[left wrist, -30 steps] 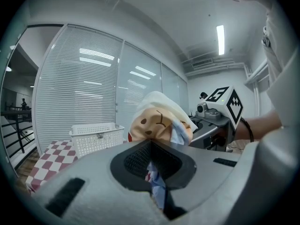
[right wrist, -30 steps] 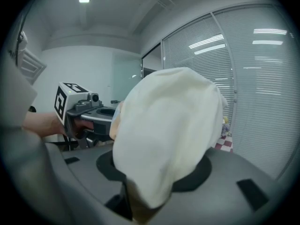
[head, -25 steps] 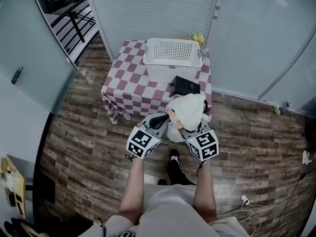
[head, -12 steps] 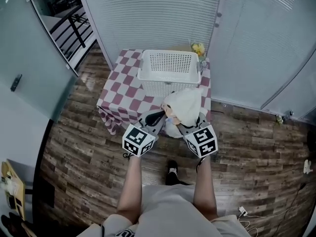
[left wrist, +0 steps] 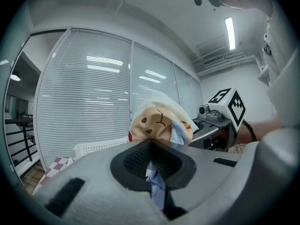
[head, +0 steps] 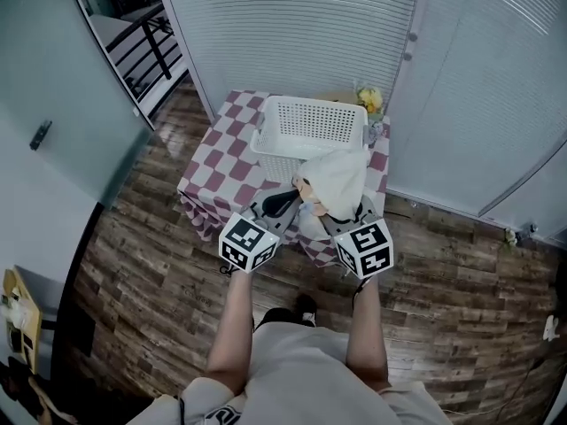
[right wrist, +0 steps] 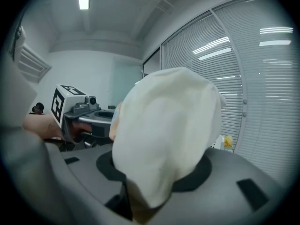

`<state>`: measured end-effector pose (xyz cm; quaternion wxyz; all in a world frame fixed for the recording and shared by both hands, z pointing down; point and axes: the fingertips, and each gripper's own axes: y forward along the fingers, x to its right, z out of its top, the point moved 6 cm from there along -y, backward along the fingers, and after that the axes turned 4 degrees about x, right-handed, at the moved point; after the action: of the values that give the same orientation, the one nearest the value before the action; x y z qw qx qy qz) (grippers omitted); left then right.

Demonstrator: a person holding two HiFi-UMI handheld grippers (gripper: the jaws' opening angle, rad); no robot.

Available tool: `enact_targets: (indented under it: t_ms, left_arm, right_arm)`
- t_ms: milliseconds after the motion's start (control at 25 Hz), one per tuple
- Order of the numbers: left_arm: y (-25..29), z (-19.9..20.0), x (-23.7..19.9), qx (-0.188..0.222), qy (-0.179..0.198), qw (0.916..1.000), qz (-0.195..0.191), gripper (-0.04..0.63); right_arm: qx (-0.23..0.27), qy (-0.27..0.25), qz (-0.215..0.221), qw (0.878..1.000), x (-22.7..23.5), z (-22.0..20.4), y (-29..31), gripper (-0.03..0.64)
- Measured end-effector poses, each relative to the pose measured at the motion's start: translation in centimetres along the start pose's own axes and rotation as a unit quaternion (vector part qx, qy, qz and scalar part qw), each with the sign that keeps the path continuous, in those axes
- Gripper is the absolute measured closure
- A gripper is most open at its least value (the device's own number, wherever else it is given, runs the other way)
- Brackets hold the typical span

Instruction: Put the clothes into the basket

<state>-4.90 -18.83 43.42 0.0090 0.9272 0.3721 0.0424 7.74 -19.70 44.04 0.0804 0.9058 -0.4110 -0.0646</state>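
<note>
Both grippers hold one bundle of clothes [head: 333,184] between them, cream-white cloth with a tan patch bearing a drawn face [left wrist: 152,123] and a pale blue fold. My left gripper [head: 282,204] is shut on the blue fold [left wrist: 154,182], seen pinched between its jaws. My right gripper [head: 341,212] is shut on the cream cloth [right wrist: 164,139], which billows over its jaws and hides them. The white perforated basket [head: 310,124] stands on the checked table [head: 221,158] just beyond the bundle; no clothes show in it. The bundle hangs in the air at the table's near edge.
A yellow object [head: 370,98] sits at the table's far right corner. White blinds [head: 292,25] and glass panels close the space behind and to the right of the table. The floor is dark wood planks [head: 142,264]. A railing [head: 146,51] shows at upper left.
The person has stepped toward the table, carrying the bundle forward. The bundle now overlaps the basket's near side and covers the dark object that lay on the cloth. Both grips are unchanged.
</note>
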Motion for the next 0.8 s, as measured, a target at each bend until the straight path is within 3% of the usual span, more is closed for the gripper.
enact_targets:
  t_ms: [360,800]
  left_arm:
    - [0.6,1.4,0.0,0.017,0.016,0.9996,0.016,0.580]
    - [2.1,0.5,-2.7,0.004,0.012,0.9999,0.003,0.580]
  right_arm:
    - [0.015,-0.014,0.000,1.000,1.4,1.7,0.0,0.397]
    - [0.003,-0.026,-0.005,1.000,3.1,2.8,2.6,0.397]
